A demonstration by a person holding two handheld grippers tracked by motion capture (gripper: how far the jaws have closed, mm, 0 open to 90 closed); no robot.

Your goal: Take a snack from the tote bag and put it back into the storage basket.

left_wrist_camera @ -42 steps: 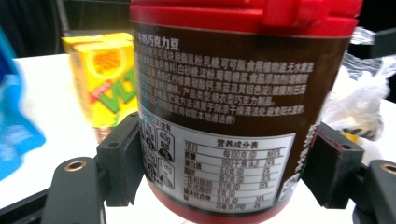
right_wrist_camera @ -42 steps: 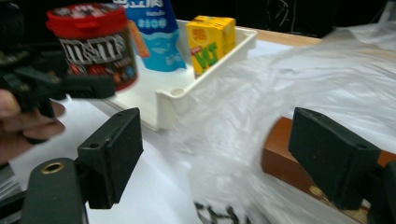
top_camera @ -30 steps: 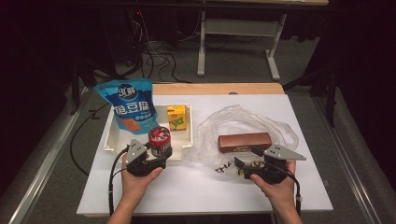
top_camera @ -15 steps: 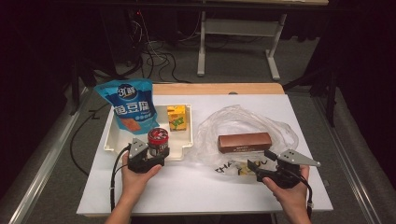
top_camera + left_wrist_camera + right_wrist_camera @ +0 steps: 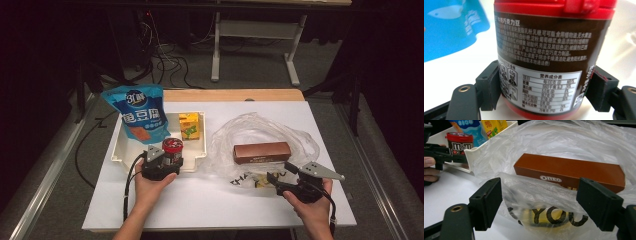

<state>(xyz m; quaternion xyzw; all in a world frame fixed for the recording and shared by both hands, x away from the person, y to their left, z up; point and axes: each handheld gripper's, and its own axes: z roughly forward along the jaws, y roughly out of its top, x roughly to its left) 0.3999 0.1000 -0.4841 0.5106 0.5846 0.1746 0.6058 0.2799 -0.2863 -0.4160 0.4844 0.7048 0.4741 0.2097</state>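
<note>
On the white worktop [image 5: 200, 200], the left gripper [image 5: 161, 165] pinches an M&M's chocolate jar [image 5: 541, 60] with a red lid, its fingers [image 5: 489, 85] pressed against the jar's lower sides. The jar stands upright at the near edge of the white tray [image 5: 131, 150]. At 3 o'clock from it, the right gripper [image 5: 280, 181] has its fingers [image 5: 487, 200] spread wide, holding nothing, pointed at the rim of a clear plastic bag [image 5: 260, 140]. Inside the bag lies a brown Oreo box [image 5: 262, 152]. Farther back in the tray, at 12 o'clock from the jar, stand a yellow drink carton [image 5: 189, 125] and, at 11 o'clock, a blue snack pouch [image 5: 135, 112].
</note>
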